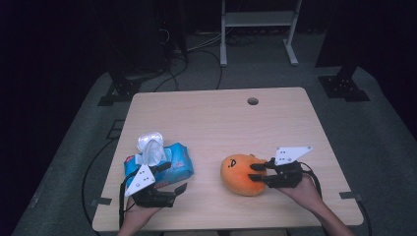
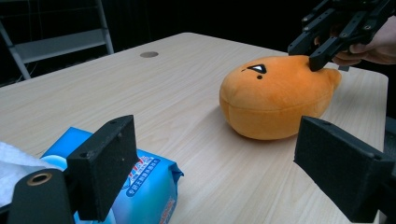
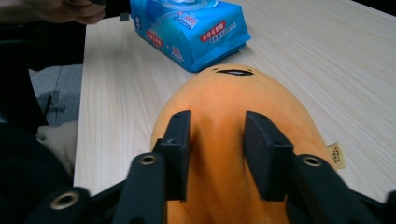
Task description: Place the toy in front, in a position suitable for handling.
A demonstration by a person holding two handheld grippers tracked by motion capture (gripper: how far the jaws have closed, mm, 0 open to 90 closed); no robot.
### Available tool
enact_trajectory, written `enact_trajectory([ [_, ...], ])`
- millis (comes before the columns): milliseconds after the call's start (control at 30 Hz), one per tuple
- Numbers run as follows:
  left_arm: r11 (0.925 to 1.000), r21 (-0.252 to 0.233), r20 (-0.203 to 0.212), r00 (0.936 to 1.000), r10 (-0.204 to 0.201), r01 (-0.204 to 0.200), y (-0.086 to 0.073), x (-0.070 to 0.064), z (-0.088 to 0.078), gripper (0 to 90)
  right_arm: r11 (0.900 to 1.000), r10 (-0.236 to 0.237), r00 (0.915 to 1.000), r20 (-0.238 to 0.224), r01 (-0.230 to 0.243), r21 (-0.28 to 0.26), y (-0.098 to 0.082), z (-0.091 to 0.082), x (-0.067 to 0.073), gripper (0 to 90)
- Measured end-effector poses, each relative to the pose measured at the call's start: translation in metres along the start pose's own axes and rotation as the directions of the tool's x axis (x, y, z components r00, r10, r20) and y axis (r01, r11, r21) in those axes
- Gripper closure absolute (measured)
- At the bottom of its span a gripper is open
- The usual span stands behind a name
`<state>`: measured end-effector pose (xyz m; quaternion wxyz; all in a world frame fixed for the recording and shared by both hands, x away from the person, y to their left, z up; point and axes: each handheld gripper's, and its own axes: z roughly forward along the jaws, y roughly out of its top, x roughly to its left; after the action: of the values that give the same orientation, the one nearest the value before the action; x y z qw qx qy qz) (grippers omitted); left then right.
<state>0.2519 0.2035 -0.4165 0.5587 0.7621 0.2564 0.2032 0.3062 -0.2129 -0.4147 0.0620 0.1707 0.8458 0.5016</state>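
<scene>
An orange plush toy with a small stitched face lies on the wooden table, near the front right. My right gripper comes at it from the right, its jaws partly apart and laid on top of the plush without pinching it. A blue pack of wet wipes lies at the front left with a white wipe sticking up out of it. My left gripper stands open just in front of the pack, nothing between its jaws. In the left gripper view the right gripper touches the plush.
A round hole sits in the tabletop near the far edge. On the floor behind the table stand a white rack, black stand bases and loose cables. Bare wood lies between the pack and the plush.
</scene>
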Motion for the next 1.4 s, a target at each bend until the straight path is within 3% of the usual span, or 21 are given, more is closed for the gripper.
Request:
enact_trajectory([
  [300,1.0000,0.006,0.000,1.0000,0.000,0.000,-0.001,0.001,0.000,11.4,0.998,0.052,0.9976,0.046,-0.050,-0.044,-0.003,-0.007,0.001,39.8],
  [367,1.0000,0.008,0.001,1.0000,-0.002,0.002,-0.001,0.001,0.000,11.4,0.997,0.060,0.9967,0.055,-0.056,-0.056,-0.004,-0.008,-0.002,39.2],
  [500,1.0000,0.006,0.003,1.0000,0.002,-0.002,-0.001,0.001,0.000,11.4,0.994,0.099,0.9940,0.047,-0.096,-0.054,-0.004,-0.007,-0.008,32.9],
  [667,1.0000,0.005,0.002,1.0000,0.001,-0.001,0.000,0.001,0.000,11.1,0.989,0.147,0.9885,0.034,-0.147,-0.004,-0.009,0.005,-0.016,32.7],
  [733,1.0000,0.003,0.000,1.0000,-0.001,0.001,0.000,0.001,0.000,10.9,0.988,0.153,0.9880,0.020,-0.153,-0.008,-0.012,0.010,-0.019,38.5],
  [1000,1.0000,-0.002,-0.003,1.0000,-0.005,0.005,0.000,0.002,0.000,10.6,0.997,0.063,0.9980,0.001,-0.063,0.045,-0.004,0.017,-0.017,71.9],
  [1233,0.9998,-0.003,-0.009,0.9998,-0.020,0.020,0.000,0.005,-0.001,10.4,0.998,-0.041,0.9987,0.032,0.040,0.040,0.012,0.015,-0.010,77.4],
  [1400,0.9996,-0.014,-0.010,0.9997,-0.023,0.023,0.002,0.007,0.001,10.1,0.996,-0.080,0.9968,0.002,0.080,0.034,0.013,0.023,-0.008,76.6],
])
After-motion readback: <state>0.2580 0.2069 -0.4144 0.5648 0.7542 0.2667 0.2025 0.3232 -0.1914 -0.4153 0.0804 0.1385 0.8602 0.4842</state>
